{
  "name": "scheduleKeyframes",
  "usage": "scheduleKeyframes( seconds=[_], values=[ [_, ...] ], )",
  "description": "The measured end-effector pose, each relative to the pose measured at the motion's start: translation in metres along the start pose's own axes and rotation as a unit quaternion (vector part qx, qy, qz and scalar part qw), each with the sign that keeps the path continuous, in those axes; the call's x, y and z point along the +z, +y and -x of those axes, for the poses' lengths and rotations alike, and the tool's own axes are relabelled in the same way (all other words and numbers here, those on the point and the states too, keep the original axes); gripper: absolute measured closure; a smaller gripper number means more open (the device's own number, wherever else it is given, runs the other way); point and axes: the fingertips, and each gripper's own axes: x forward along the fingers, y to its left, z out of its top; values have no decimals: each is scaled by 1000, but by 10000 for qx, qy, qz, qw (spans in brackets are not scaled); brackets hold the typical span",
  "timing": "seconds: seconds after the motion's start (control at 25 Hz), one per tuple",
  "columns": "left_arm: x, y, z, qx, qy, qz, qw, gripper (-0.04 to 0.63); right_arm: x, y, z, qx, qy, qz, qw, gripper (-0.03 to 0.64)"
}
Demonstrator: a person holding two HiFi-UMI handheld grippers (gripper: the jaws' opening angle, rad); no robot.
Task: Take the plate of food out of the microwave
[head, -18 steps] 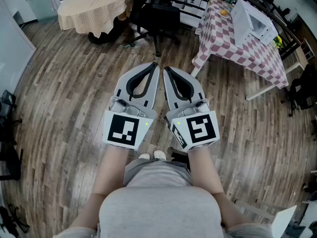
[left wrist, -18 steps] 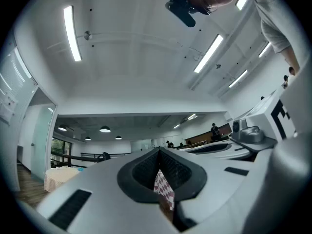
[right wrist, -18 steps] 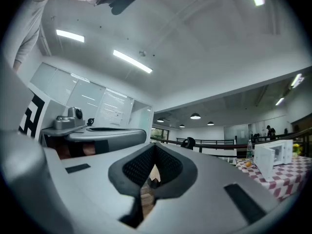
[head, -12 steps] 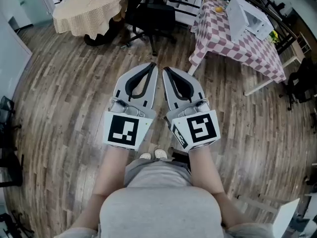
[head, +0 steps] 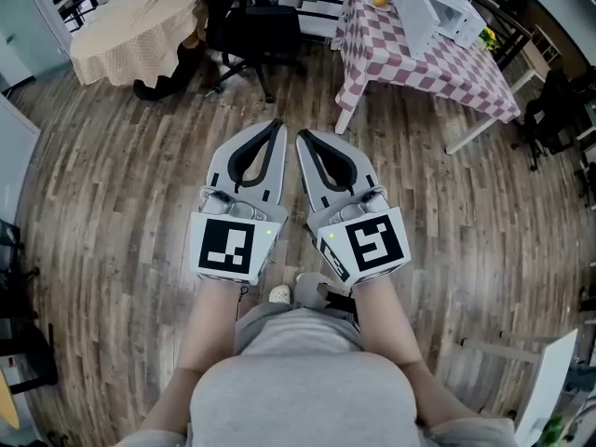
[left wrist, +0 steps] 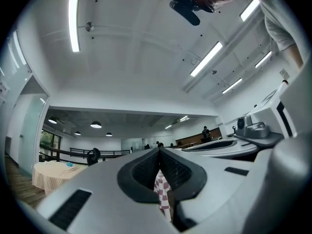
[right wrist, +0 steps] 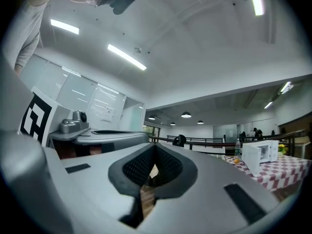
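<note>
The white microwave (head: 433, 12) stands on a table with a pink-and-white checked cloth (head: 419, 63) at the far upper right of the head view, well away from both grippers. It also shows small at the right of the right gripper view, microwave (right wrist: 261, 155). No plate of food is visible. My left gripper (head: 277, 124) and right gripper (head: 303, 135) are held side by side over the wooden floor, both shut with nothing between the jaws. In their own views the left gripper (left wrist: 158, 150) and right gripper (right wrist: 155, 145) point out into the room.
An orange (head: 379, 1) lies on the checked table beside the microwave, and a bottle (right wrist: 237, 150) stands there too. A black office chair (head: 251, 26) and a round table with a beige cloth (head: 130, 26) stand at the far left. A white board (head: 549, 389) leans at the lower right.
The checked table and microwave have slid leftward in the head view as the person turns. Both grippers stay shut, side by side.
</note>
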Motion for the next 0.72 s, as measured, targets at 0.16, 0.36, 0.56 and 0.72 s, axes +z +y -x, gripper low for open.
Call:
scheduleKeyframes(
  seconds=[0.16,0.36,0.56,0.72],
  values=[
    [-7,-10,-7,-219,63,-6,9997,594,-4,-6,5,-171,55,109,9998,595],
    [-15,-22,-26,-364,126,8,9993,594,-13,-30,10,-422,72,32,9991,595],
    [-21,-40,-58,-482,142,-20,9987,594,-20,-69,16,-593,47,-15,9982,595],
    [-24,-56,-89,-544,109,21,9985,594,-27,-102,19,-628,122,53,9979,595]
  ],
)
